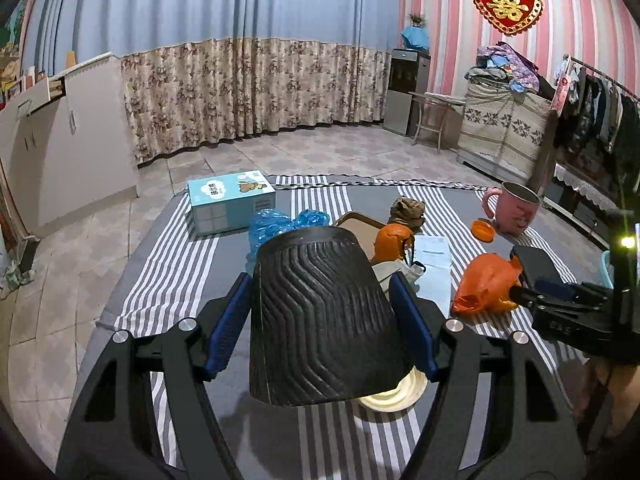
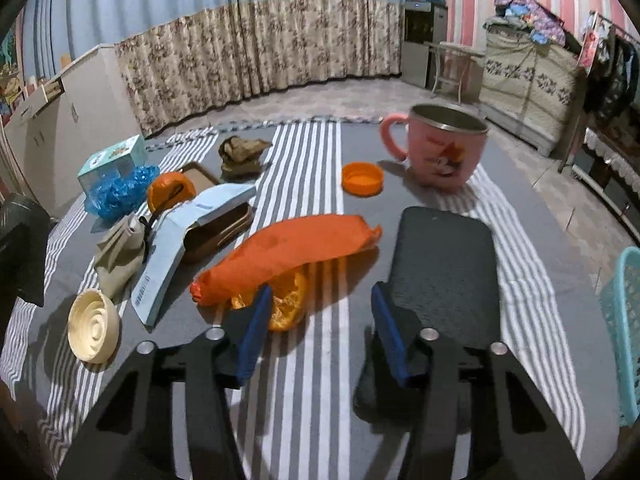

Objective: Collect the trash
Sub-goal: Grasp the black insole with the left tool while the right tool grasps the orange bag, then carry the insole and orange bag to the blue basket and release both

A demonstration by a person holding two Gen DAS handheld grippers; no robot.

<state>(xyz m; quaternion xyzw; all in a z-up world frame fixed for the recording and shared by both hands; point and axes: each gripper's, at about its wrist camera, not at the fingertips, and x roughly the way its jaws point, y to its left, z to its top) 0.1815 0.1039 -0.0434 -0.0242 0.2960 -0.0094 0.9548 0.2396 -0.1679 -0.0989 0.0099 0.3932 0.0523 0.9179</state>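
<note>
My left gripper (image 1: 320, 280) is shut on a black ribbed cup (image 1: 320, 312), with a blue pad against each of its sides, held over the striped tablecloth (image 1: 180, 280). A cream lid (image 1: 396, 396) lies under it. My right gripper (image 2: 320, 292) stands open low over the cloth, with only cloth between its pads. An orange peel (image 2: 288, 304) lies just beside its left fingertip, partly under a crumpled orange plastic bag (image 2: 288, 252). A black flat device (image 2: 444, 264) lies past the right finger. The left wrist view shows the right gripper (image 1: 520, 296) at the orange bag (image 1: 484, 284).
On the table are a pink mug (image 2: 440, 148), an orange cap (image 2: 362, 179), blue crumpled plastic (image 2: 120, 192), a brown paper wad (image 2: 240, 152), a blue leaflet (image 2: 184, 248) over a brown tin, grey crumpled paper (image 2: 120, 256) and a tissue box (image 2: 112, 160). A turquoise basket (image 2: 624, 320) stands at the right edge.
</note>
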